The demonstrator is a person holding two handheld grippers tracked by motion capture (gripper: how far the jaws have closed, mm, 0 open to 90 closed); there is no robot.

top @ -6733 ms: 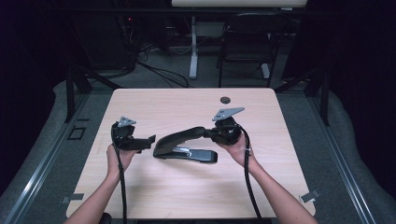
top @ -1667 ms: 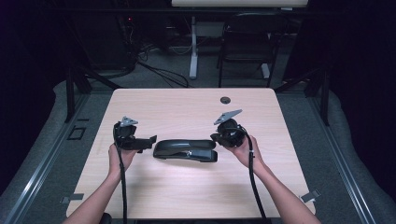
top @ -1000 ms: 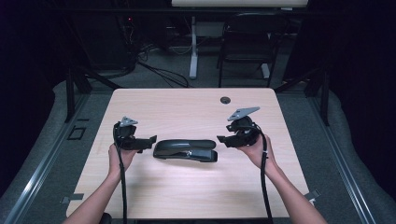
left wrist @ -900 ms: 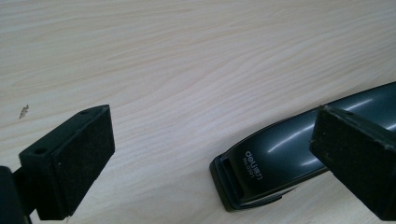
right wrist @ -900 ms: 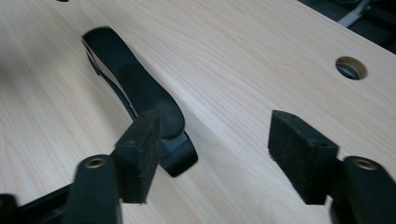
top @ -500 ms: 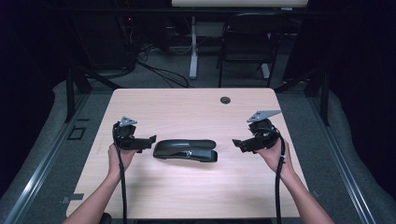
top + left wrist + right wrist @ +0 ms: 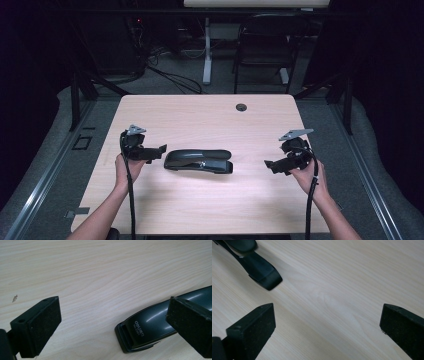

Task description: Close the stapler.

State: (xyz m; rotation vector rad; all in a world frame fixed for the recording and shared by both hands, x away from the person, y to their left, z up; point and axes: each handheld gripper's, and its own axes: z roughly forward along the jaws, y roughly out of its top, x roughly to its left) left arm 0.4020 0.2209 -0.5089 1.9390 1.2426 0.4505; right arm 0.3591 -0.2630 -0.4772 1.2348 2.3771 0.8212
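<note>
**Stapler set down shut, both grippers standing off**

While the person's forearms come in from the near edge of the table [image 7: 150, 210], each hand carries its gripper low over the wood on either side of the work. Nearest on the person's left, the left gripper [image 7: 161, 150] points inward at the stapler [image 7: 199, 161], its jaws spread wide with nothing between the pads; in the left gripper view the stapler's [image 7: 150, 327] blunt end with its printed brand mark lies just ahead, one jaw overlapping it in the picture, though no pad looks pressed on it. On the other side, the right gripper [image 7: 270, 165] sits well apart from the stapler, and its jaws have just been opening to their full spread, empty; in the right gripper view the stapler's [image 7: 259, 271] end shows far off at the top left, with bare wood between the pads.

Lying flat and closed at mid-table, the stapler rests between the two grippers, its long axis running from one to the other. Beyond it a small dark cable hole [image 7: 241, 107] sits near the far edge.

My reading is that the handling step is over and this is the release and retreat. If more is wanted, the next move calls for a fresh approach: a gripper lined up square to the stapler's body, jaws straddling it before closing.
</note>
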